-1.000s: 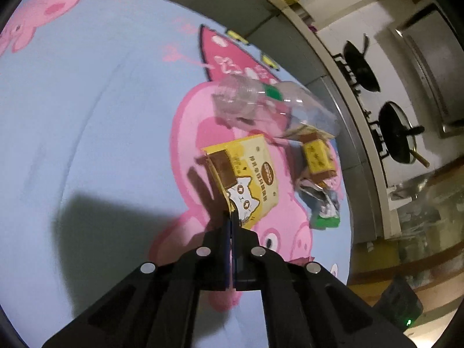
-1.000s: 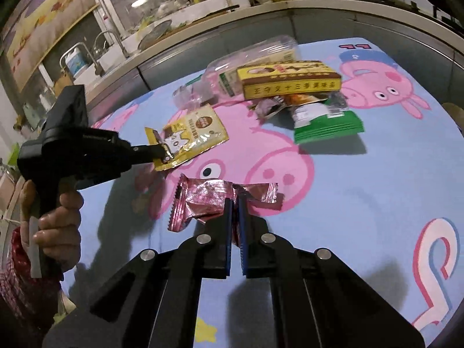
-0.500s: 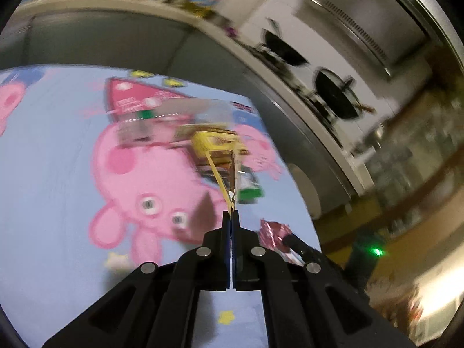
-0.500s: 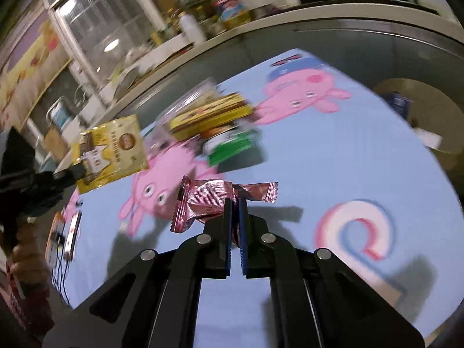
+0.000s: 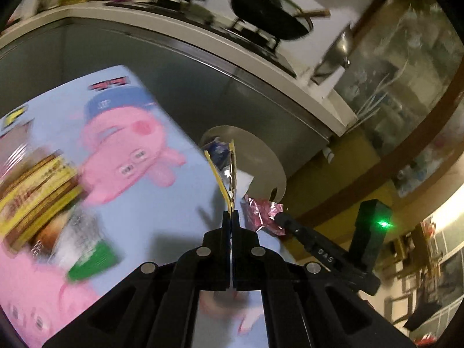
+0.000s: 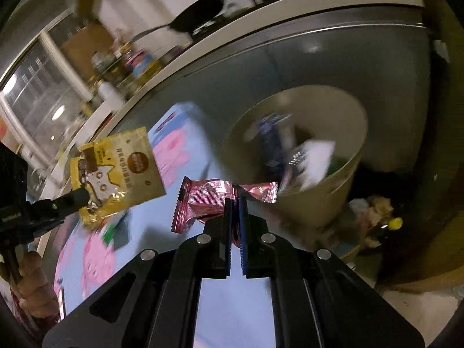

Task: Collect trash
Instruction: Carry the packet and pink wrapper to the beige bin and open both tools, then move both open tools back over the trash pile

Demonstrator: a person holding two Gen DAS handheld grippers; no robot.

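table cover (image 5: 179, 156): light blue cloth with pink cartoon pigs, fills the left and near part of both views, blurred.
counter (image 5: 203, 43): white-edged, grey-fronted, runs along the far side; black pans (image 5: 269, 11) on a stove on top.
trash bin (image 6: 342, 110): round, beige, open top, standing just past the far right edge of the table; blue and white wrappers already inside.
leftover pile (image 5: 37, 191): yellow box, clear plastic and a green packet on the cloth at far left, too blurred for more.
yellow packet (image 6: 116, 171): flat foil pouch, cat print, held off the table, left of the bin; edge-on in the left wrist view.
pink wrapper (image 6: 206, 203): crinkled foil, held in the air near the bin rim, not yet inside.
left gripper (image 5: 231, 217): clamped tight on a corner of the yellow packet; person's hand (image 6: 32, 287) on its handle.
right gripper (image 6: 235, 206): pinched closed on the pink wrapper's middle.
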